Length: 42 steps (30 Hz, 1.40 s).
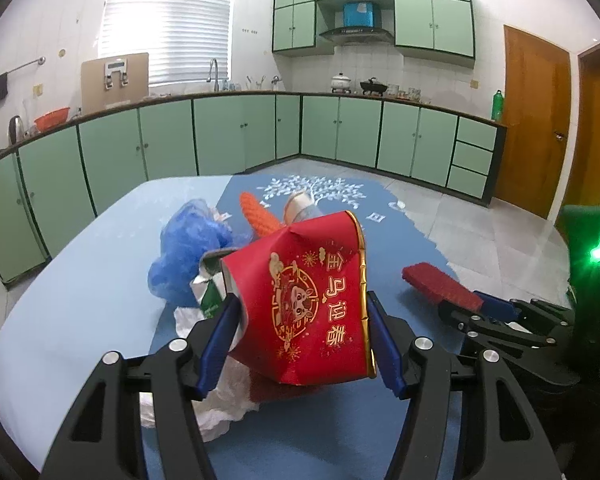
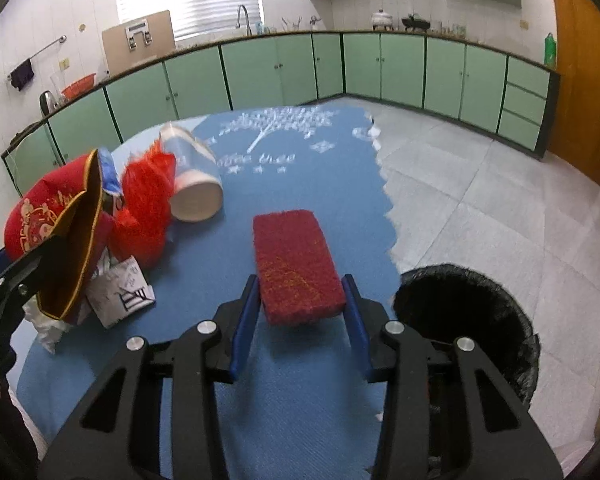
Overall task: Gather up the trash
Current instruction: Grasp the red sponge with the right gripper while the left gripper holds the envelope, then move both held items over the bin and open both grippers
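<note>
My left gripper [image 1: 300, 320] is shut on a crumpled red paper cup [image 1: 308, 300] with gold print, held above the blue table mat; the cup also shows in the right wrist view [image 2: 56, 236]. My right gripper [image 2: 300, 316] is shut on a red scouring pad [image 2: 296, 264], lifted slightly over the mat; the pad also shows in the left wrist view [image 1: 440, 286]. A pile of trash lies under and behind the cup: a blue plastic bag [image 1: 188, 252], white crumpled paper [image 1: 224, 396], a red fuzzy item [image 2: 146, 208] and a clear plastic cup [image 2: 192, 176] on its side.
A bin with a black liner [image 2: 472, 316] stands on the floor right of the table edge. The table carries a blue mat [image 2: 300, 400] with white tree print. Green kitchen cabinets [image 1: 340, 132] line the back walls. A wooden door [image 1: 536, 120] is at the right.
</note>
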Each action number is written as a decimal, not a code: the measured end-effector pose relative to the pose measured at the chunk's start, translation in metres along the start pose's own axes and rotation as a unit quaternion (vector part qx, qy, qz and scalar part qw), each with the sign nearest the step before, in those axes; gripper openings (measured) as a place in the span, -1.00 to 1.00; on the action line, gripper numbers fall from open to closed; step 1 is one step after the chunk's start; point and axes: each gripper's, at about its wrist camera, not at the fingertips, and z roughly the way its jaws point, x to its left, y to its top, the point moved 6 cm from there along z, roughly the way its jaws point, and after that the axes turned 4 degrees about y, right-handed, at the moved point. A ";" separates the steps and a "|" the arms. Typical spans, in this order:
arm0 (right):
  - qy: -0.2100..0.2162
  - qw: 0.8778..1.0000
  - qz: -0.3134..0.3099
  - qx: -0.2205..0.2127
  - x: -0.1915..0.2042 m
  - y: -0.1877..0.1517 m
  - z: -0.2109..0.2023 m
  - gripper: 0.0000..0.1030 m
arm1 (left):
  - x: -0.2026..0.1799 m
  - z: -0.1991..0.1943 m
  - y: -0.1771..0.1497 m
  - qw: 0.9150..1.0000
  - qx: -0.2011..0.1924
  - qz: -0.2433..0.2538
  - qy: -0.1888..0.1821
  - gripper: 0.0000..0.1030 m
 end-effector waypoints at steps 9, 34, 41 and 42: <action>-0.010 0.999 0.011 -0.045 -0.018 0.024 -0.047 -0.24 | -0.030 -0.009 0.016 0.999 -0.012 0.017 -0.027 0.20; -0.119 0.987 0.086 -0.061 -0.166 0.004 -0.095 -0.24 | -0.190 0.022 0.023 0.981 0.008 0.084 -0.177 0.20; -0.128 0.986 0.102 -0.033 -0.197 -0.019 -0.064 -0.24 | -0.227 0.053 0.016 0.976 0.036 0.098 -0.191 0.20; -0.128 0.986 0.104 -0.029 -0.201 -0.022 -0.060 -0.23 | -0.231 0.056 0.014 0.975 0.039 0.100 -0.193 0.20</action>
